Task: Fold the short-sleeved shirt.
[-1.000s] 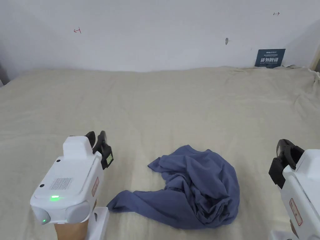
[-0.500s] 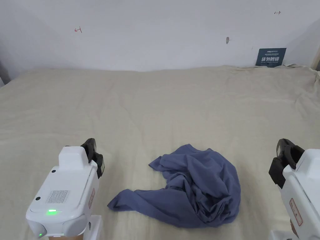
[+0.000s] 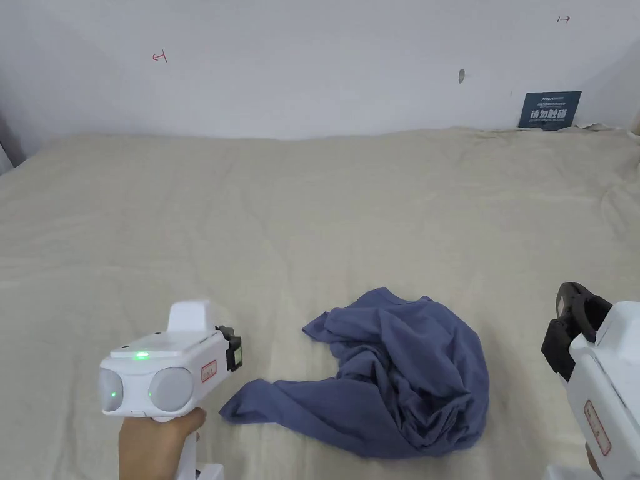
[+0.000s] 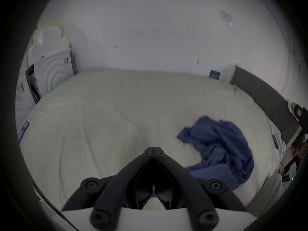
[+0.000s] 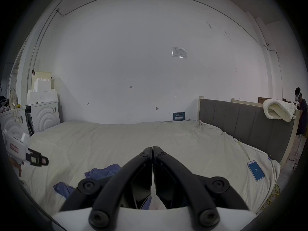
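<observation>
Blue shirt (image 3: 400, 381) lies crumpled on the cream bed sheet (image 3: 312, 206), near edge, right of centre — one flap trailing left. Left gripper (image 3: 235, 351) just beside that flap, jaws closed on nothing. Right gripper (image 3: 565, 331) well right of the shirt — jaws pressed together, empty.

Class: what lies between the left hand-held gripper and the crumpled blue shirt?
Nothing but bare beige bedsheet. The head view shows the left hand-held gripper just short of the blue shirt, not touching it.
</observation>
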Available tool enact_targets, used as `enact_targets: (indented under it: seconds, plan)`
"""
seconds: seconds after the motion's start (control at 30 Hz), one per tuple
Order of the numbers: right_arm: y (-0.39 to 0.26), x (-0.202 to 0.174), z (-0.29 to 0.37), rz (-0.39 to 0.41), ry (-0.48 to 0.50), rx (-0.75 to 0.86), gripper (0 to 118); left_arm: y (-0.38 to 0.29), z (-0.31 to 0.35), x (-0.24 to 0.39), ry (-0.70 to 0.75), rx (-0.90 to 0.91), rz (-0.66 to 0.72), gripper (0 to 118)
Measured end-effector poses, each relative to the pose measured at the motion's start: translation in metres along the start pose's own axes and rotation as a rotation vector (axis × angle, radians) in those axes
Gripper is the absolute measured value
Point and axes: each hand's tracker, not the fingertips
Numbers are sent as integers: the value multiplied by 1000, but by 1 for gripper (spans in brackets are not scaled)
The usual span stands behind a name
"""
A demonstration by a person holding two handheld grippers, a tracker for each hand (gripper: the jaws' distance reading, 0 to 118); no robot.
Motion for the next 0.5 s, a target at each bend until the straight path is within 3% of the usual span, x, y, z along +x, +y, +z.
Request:
enact_targets:
  seconds: [0.13, 0.17, 0.2, 0.23, 0.33, 0.37, 0.5]
  plan:
    - [-1, -4, -2, 3, 4, -13, 0, -13, -20, 3, -18, -142, -17, 0]
    - [-2, -4, -2, 4, 5, -16, 0, -16, -24, 3, -20, -149, -5, 6]
    - [-2, -4, -3, 4, 6, -19, 0, -21, -29, 3, -28, -182, 1, 13]
    - [-3, -4, -3, 4, 6, -23, 0, -25, -33, 3, -29, -198, 4, 28]
    - [-8, 1, -7, 2, 7, -33, 0, -34, -42, 4, -21, -239, -1, 85]
    - [-9, 1, -8, 1, 8, -36, 0, -36, -45, 4, -17, -256, -5, 97]
    - [-12, 2, -9, -6, 6, -47, 0, -44, -57, 3, 2, -308, -17, 100]
